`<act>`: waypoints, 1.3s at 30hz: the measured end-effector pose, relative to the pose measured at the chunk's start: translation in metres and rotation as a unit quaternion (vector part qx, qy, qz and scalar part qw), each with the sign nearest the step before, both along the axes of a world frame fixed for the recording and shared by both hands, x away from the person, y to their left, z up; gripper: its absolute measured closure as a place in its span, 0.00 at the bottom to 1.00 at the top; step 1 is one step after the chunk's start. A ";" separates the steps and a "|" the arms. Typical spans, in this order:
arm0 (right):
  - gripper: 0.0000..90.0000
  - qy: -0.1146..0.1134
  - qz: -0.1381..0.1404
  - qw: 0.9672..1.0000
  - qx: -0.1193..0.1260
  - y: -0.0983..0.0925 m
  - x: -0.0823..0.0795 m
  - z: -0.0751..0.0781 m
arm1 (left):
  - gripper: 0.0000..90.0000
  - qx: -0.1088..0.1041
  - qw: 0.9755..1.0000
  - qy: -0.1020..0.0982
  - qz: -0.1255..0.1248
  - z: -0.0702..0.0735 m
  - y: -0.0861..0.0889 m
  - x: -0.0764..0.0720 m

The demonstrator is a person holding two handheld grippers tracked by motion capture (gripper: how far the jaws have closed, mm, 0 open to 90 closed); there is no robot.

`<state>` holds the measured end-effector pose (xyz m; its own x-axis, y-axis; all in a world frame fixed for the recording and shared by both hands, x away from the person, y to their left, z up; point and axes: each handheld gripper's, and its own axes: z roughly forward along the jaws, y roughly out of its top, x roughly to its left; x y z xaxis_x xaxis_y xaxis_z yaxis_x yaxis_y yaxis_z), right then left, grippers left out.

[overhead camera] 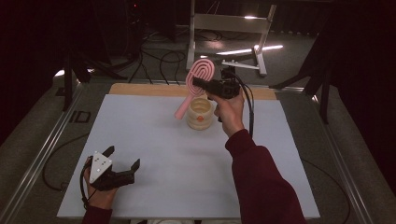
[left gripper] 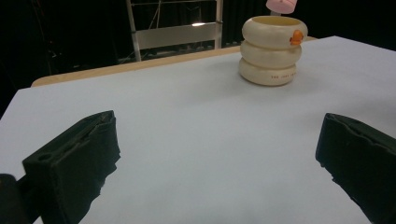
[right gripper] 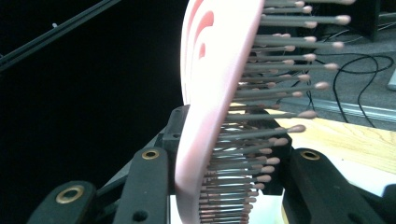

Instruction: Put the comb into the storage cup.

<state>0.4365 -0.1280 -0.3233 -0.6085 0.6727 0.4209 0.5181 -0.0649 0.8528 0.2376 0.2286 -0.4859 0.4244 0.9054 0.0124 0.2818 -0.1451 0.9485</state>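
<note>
- Two grippers are seen over a table (overhead camera: 140, 135) that is covered with a pale sheet.
- A pink hairbrush (overhead camera: 198, 79) is held by the right gripper (overhead camera: 198, 84), up in the air near the far edge of the table.
- The jaws of the right gripper are closed on the head of the brush, one on the smooth back and one on the bristle side, as the right gripper view shows (right gripper: 210, 140).
- The brush is tilted, with its round head up and its handle pointing down and toward the left edge of the table.
- The handle end is seen just above and beside a cream pot (overhead camera: 201, 113) made of three stacked rings.
- The pot is stood upright on the table, near the middle of the far edge, with a small orange mark on its side (left gripper: 296, 37).
- The left gripper (overhead camera: 122, 158) is kept low at the near left corner of the table.
- Its jaws are spread wide, and nothing is held between them.
- The left gripper is well apart from the pot and the brush.
</note>
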 end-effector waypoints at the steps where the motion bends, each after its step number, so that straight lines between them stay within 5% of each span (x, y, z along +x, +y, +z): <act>1: 0.71 0.000 -0.001 1.000 0.000 0.000 0.000 0.001 | 0.00 0.000 1.000 0.000 0.000 0.000 0.000 0.000; 39: 0.71 -0.005 -0.075 0.997 0.002 -0.034 0.016 0.005 | 0.00 -0.001 1.000 0.000 0.001 0.000 0.000 0.000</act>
<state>0.4520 -0.1619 -0.3186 -0.5057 0.7550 0.4175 0.4940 -0.1433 0.8576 0.2371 0.2288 -0.4856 0.4229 0.9061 0.0114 0.2820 -0.1435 0.9486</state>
